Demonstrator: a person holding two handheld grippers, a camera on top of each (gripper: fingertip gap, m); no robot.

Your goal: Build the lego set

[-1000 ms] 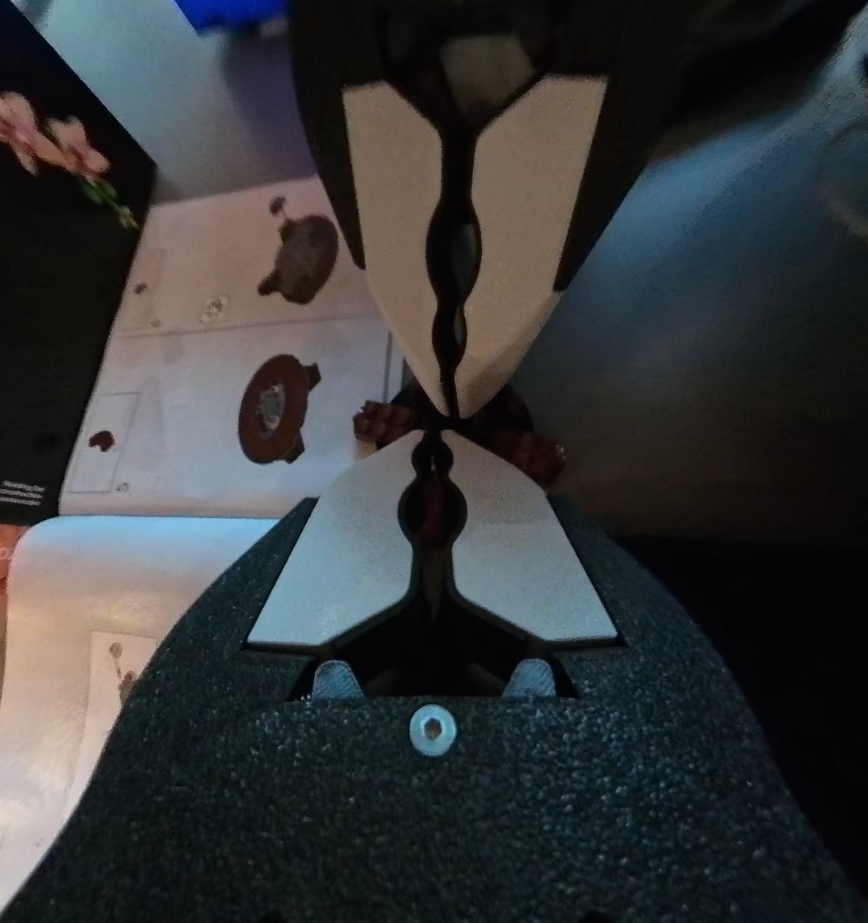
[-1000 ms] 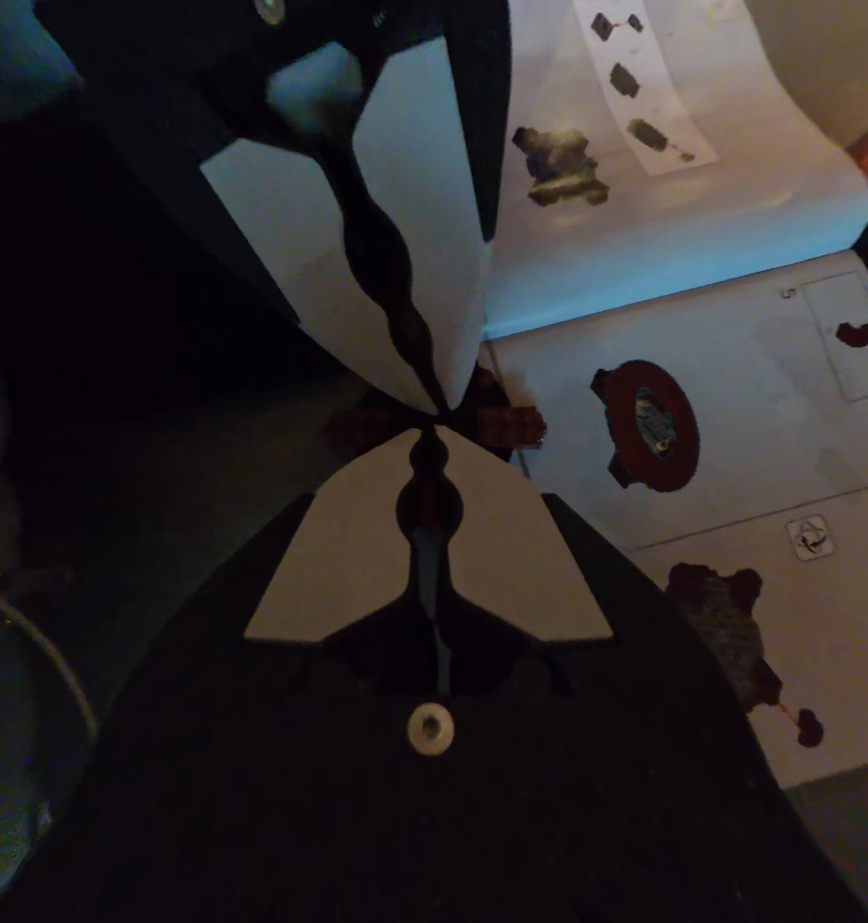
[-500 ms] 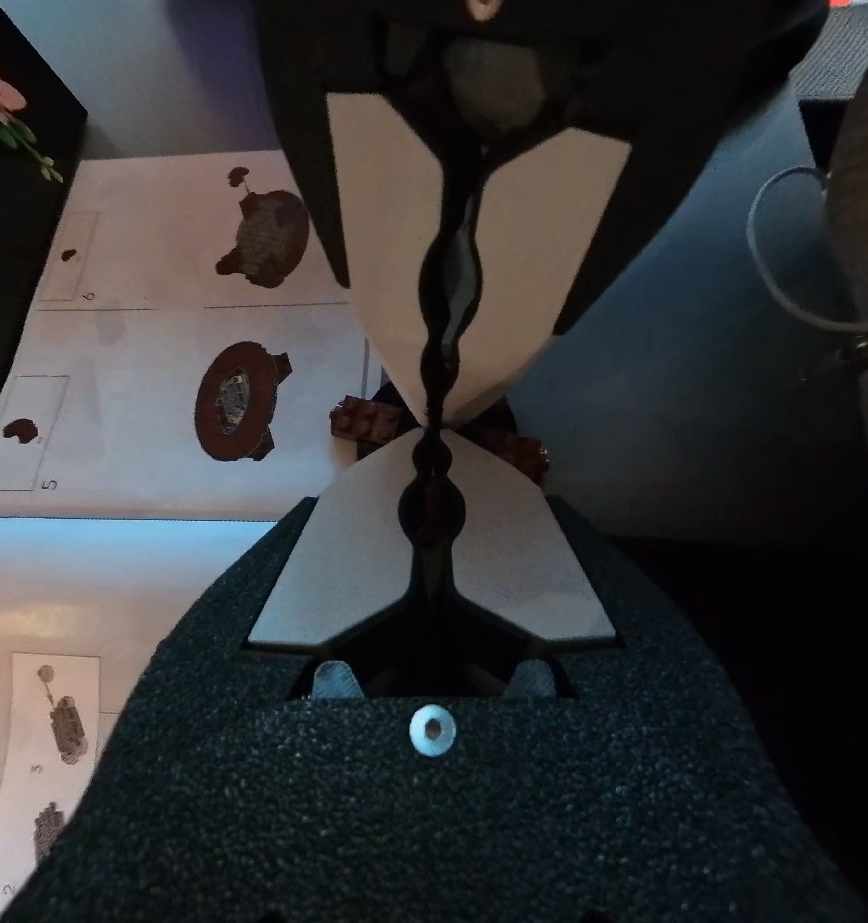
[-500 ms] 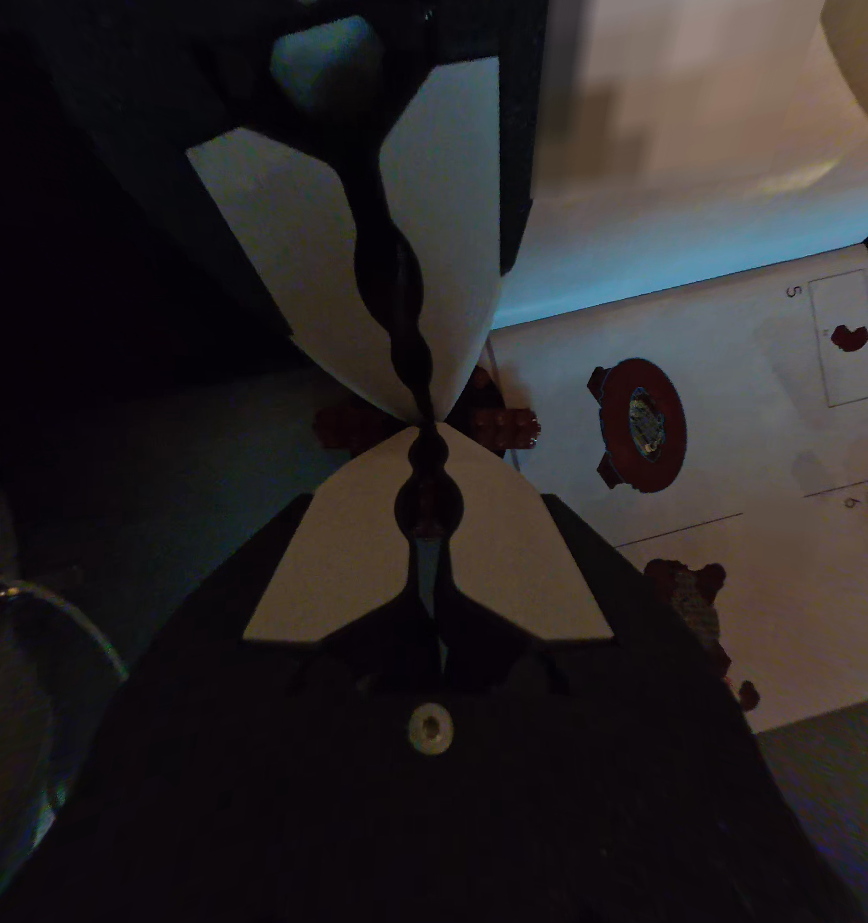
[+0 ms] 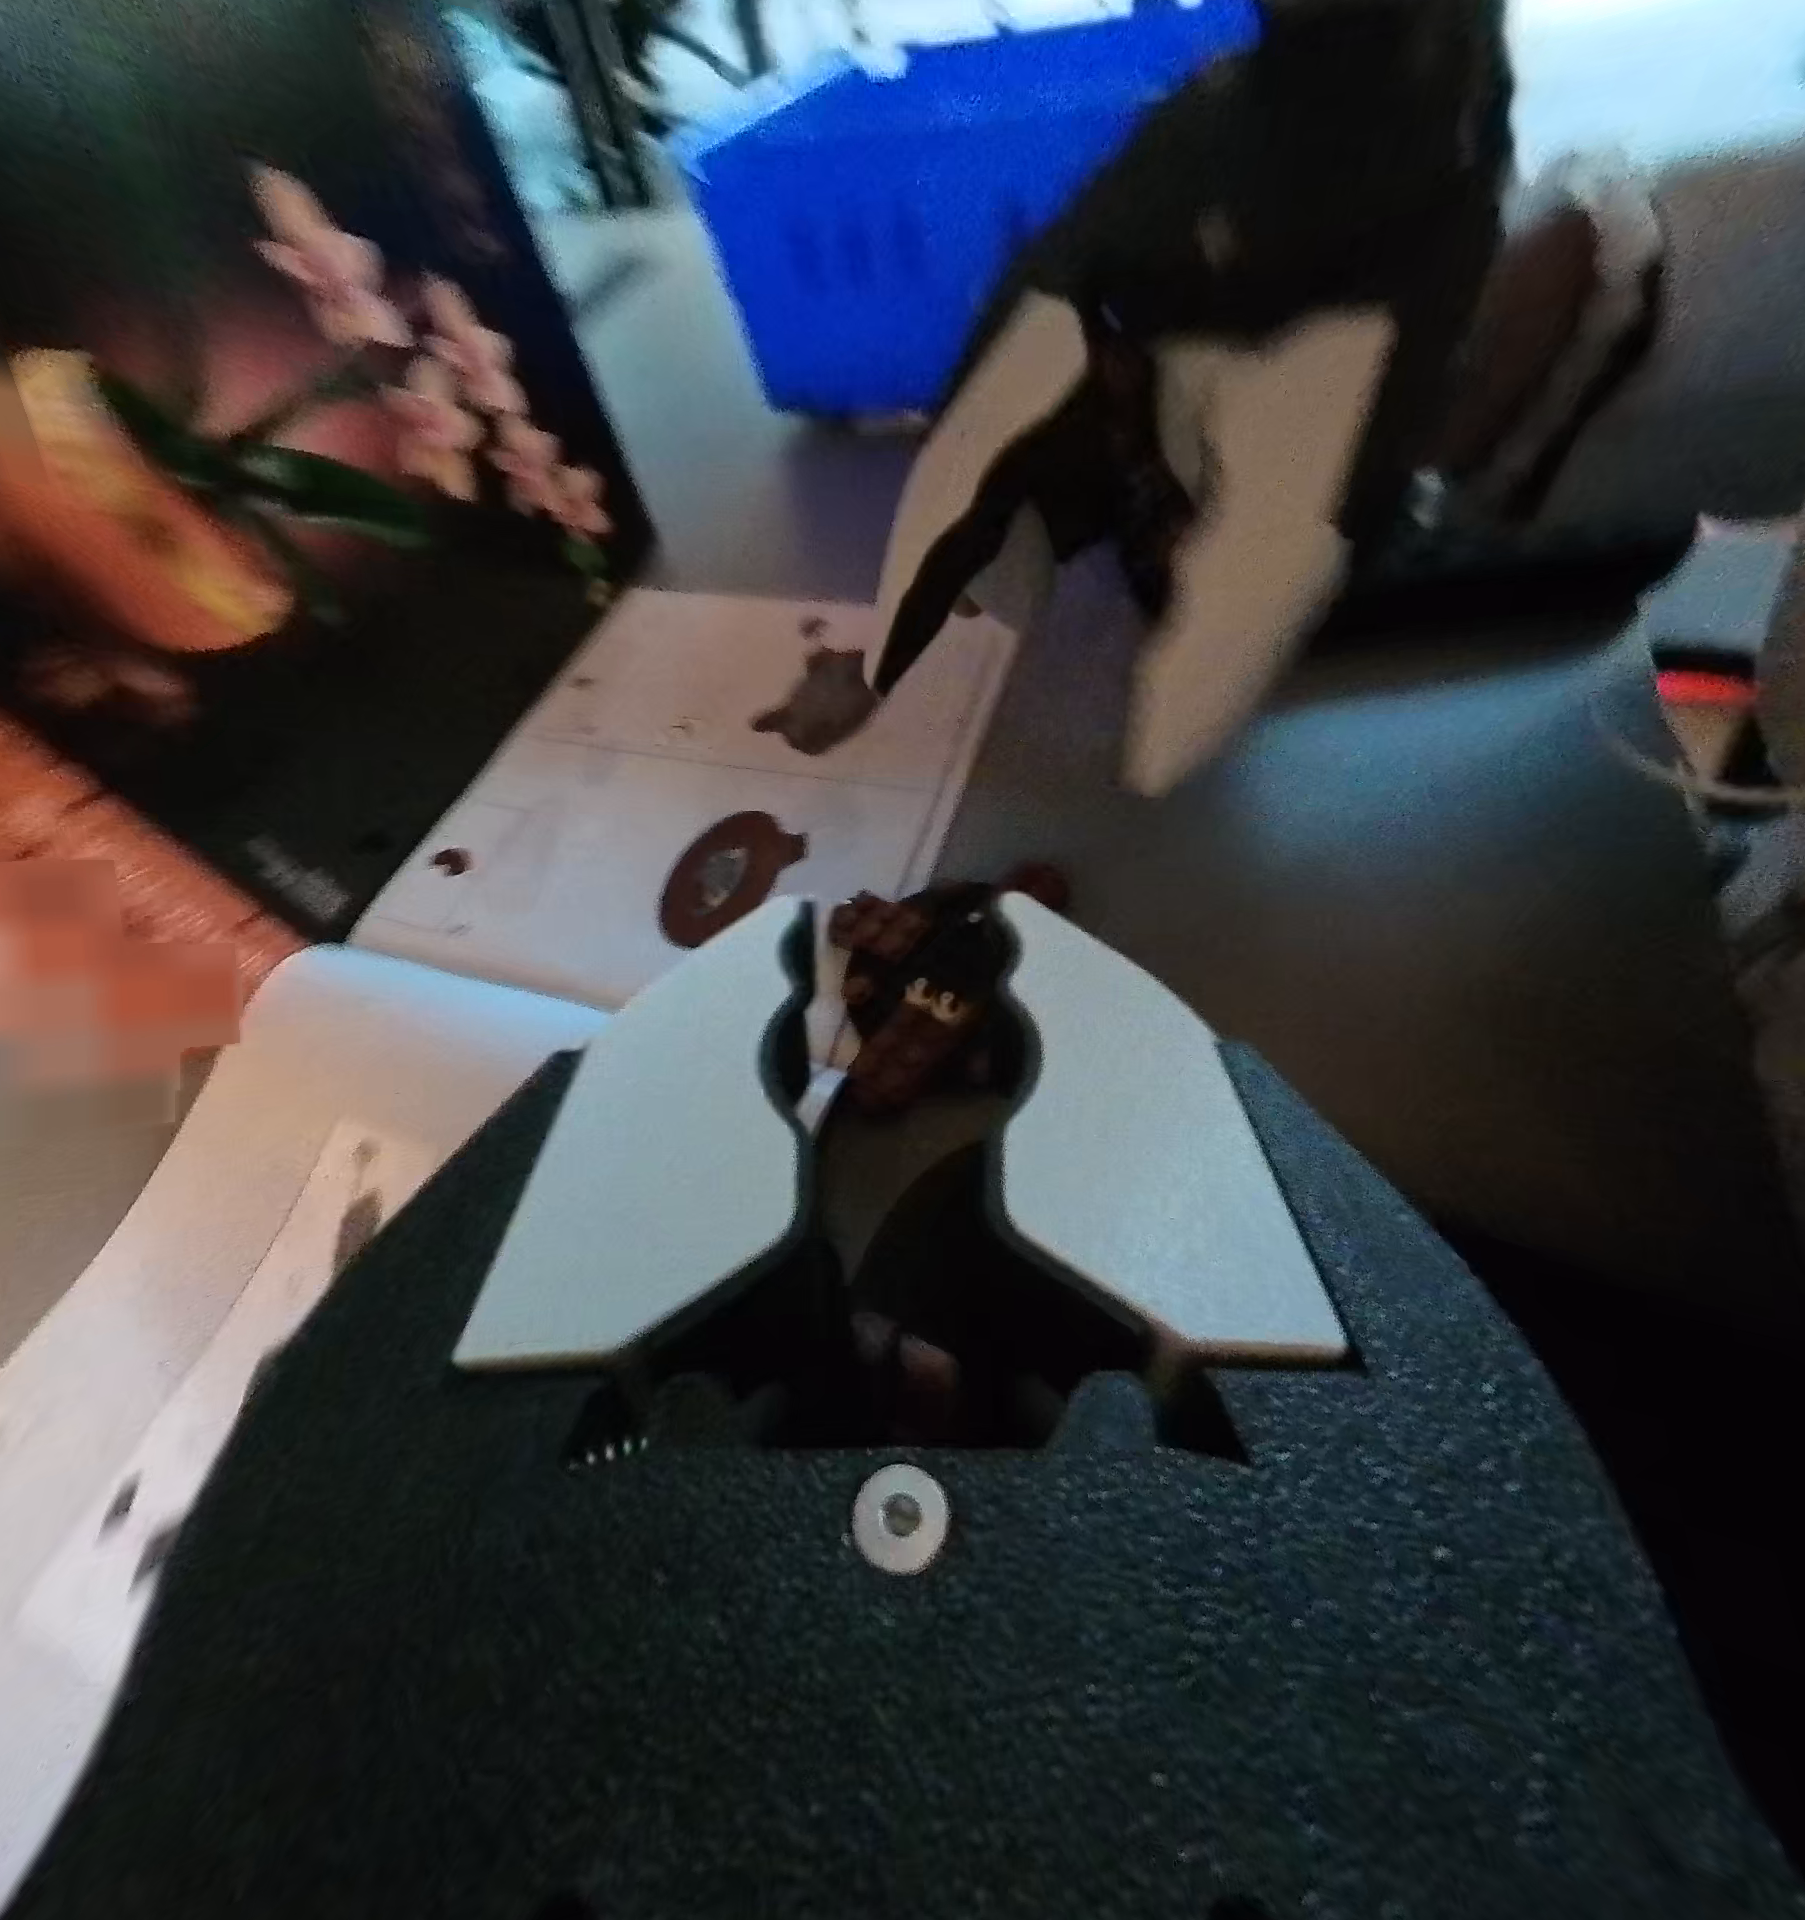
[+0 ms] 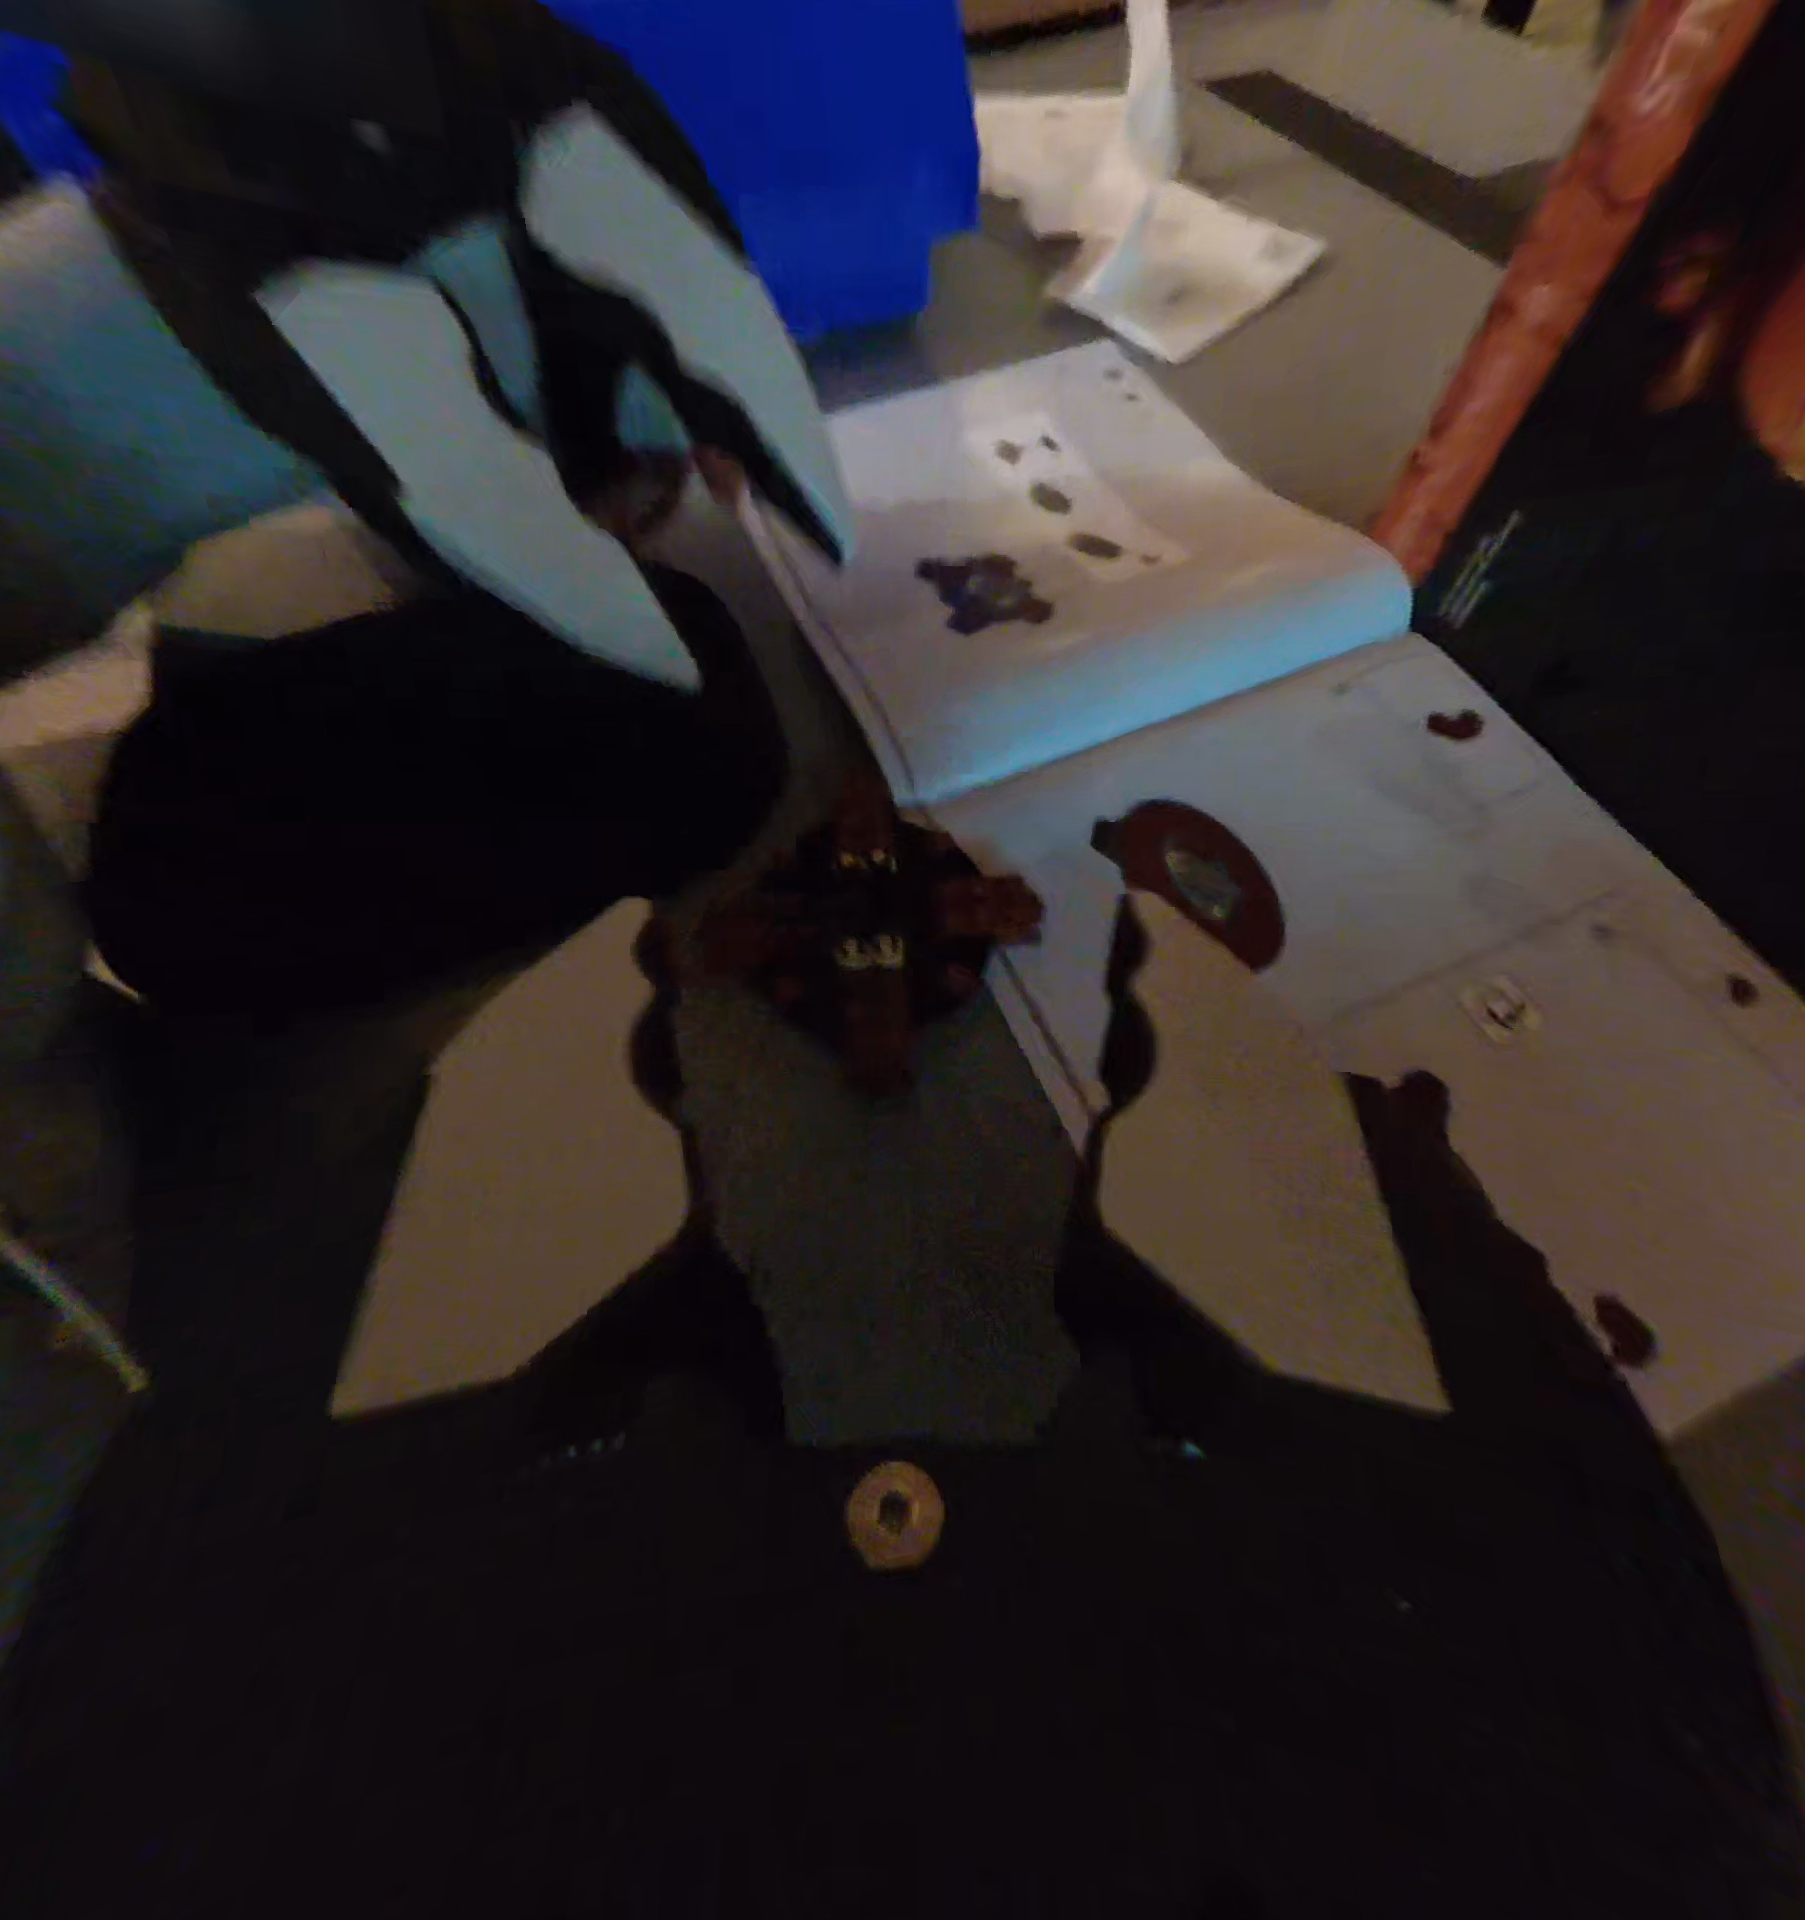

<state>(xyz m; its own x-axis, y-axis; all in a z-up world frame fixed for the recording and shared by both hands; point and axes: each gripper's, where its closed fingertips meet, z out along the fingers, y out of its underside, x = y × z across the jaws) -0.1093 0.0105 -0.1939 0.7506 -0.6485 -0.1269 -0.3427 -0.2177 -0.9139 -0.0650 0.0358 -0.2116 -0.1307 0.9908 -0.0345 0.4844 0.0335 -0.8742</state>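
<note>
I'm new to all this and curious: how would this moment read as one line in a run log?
left gripper: open over brown brick assembly | right gripper: open wide, same assembly below | open instruction booklet beside | blue bin behind

Setting appears domestic or a hobby area; not certain. Grey floor or mat [image 6: 1345, 343] carries an open instruction booklet [image 6: 1293, 790] with printed build steps at centre. A dark box [image 5: 285, 623] printed with pink flowers stands at 10 o'clock in the left wrist view. Blue bin [image 5: 877, 239] at 12 o'clock. Loose white sheets [image 6: 1178, 260] lie at 1 o'clock in the right wrist view.
</note>
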